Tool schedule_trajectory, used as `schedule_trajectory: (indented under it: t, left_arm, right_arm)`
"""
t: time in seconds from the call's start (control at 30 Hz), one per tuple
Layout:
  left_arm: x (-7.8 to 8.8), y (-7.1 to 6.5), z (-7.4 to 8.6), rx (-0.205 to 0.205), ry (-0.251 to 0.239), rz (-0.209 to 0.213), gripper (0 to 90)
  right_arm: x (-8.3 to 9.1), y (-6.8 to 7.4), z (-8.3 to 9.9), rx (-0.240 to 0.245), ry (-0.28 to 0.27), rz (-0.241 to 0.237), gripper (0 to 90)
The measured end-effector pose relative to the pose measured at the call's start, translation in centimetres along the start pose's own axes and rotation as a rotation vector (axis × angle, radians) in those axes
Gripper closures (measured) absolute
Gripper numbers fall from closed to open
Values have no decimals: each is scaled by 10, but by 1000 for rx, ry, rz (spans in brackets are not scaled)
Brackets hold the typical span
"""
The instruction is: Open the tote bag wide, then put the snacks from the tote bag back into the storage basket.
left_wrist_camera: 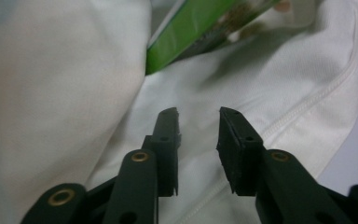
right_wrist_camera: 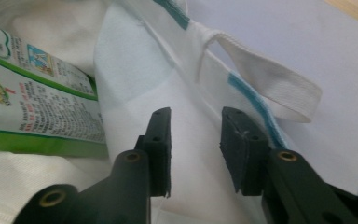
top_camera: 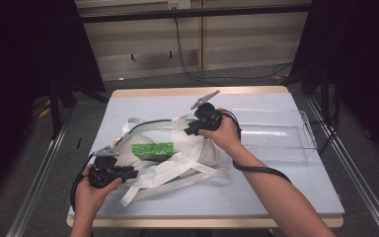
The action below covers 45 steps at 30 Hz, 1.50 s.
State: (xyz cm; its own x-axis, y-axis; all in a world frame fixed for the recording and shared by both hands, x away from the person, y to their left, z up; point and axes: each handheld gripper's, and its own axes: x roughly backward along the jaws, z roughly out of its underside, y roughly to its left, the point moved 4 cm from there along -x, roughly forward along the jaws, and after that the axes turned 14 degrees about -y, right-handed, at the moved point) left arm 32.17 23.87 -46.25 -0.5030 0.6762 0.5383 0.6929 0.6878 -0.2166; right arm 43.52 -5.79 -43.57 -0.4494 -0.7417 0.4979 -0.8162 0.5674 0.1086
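A white cloth tote bag lies flat on the table with its long straps trailing toward the front. A green packet shows in the bag's mouth. My left gripper is at the bag's front left, open, its jaws just over white cloth with the green packet beyond them. My right gripper is at the bag's far edge, open, its jaws over the teal-trimmed rim. The printed packet lies to their left and a strap loop ahead.
A clear plastic tray stands at the right of the pale blue table top, just past the right hand. Cables trail from both grippers. Dark curtains and metal rails flank the table.
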Motion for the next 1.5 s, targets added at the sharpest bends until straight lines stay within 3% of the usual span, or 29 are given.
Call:
schedule_trajectory:
  t: [0.17, 0.57, 0.87, 1.37, 1.5]
  left_arm:
    - [1, 1, -3, 24, -18, -9, 573]
    - [-1, 3, -7, 24, -13, -17, 408]
    - [-3, 0, -13, 31, -27, -26, 233]
    - [-4, 0, -15, 44, -34, -31, 186]
    - [-3, 0, -16, 27, -29, -31, 181]
  right_arm:
    - [8, 5, -4, 19, -11, -13, 543]
    - [14, 17, -6, 69, 2, -54, 410]
    - [18, 28, -5, 107, 8, -92, 307]
    - [17, 40, -5, 124, 18, -134, 255]
    - [17, 44, -4, 135, 32, -145, 254]
